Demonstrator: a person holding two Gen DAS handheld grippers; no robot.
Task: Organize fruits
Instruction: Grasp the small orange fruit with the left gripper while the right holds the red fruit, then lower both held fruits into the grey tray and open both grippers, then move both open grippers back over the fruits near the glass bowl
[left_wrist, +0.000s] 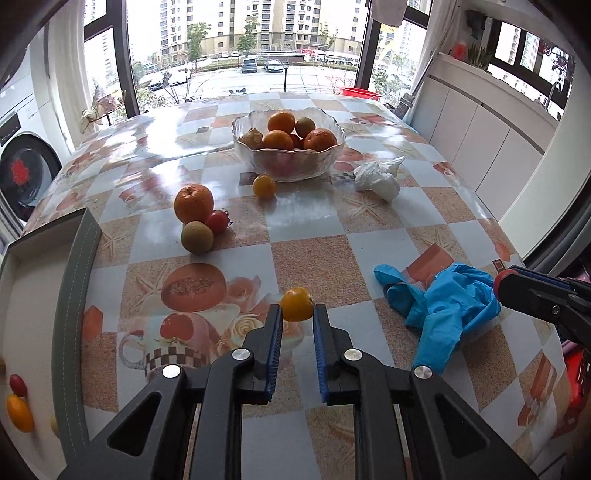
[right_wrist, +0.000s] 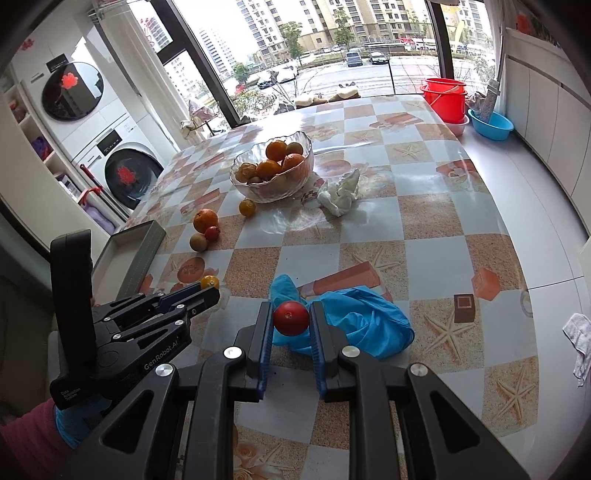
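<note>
Glossy checkered oilcloth (left_wrist: 314, 258) covers the table, and most of its middle lies bare between the fruit cluster on the left and the crumpled blue glove (left_wrist: 443, 302) near the right edge. The left gripper (left_wrist: 297, 314) is clamped on a small yellow tomato (left_wrist: 296, 304), held just above the cloth, with clear tabletop ahead of it all the way to the glass bowl (left_wrist: 288, 162) of oranges near the far side. The right gripper (right_wrist: 291, 319) is clamped on a red cherry tomato (right_wrist: 291, 317), directly over the blue glove. Left of the left gripper, the raised grey rim of an open box (left_wrist: 79, 295) stands close beside the jaws; a red and a yellow tomato already lie inside it. On the cloth an orange (left_wrist: 194, 203), a red tomato (left_wrist: 217, 220) and a greenish round fruit (left_wrist: 197, 236) touch one another in a tight group, with another yellow tomato (left_wrist: 264, 185) just in front of the bowl. A crumpled white tissue (left_wrist: 378, 177) lies right of the bowl. The table's far edge meets the window; the right edge runs along white cabinets. On the left gripper's body, seen from the right wrist, white lettering reads "GenRobot.AI" and "Data Acquisition System".
</note>
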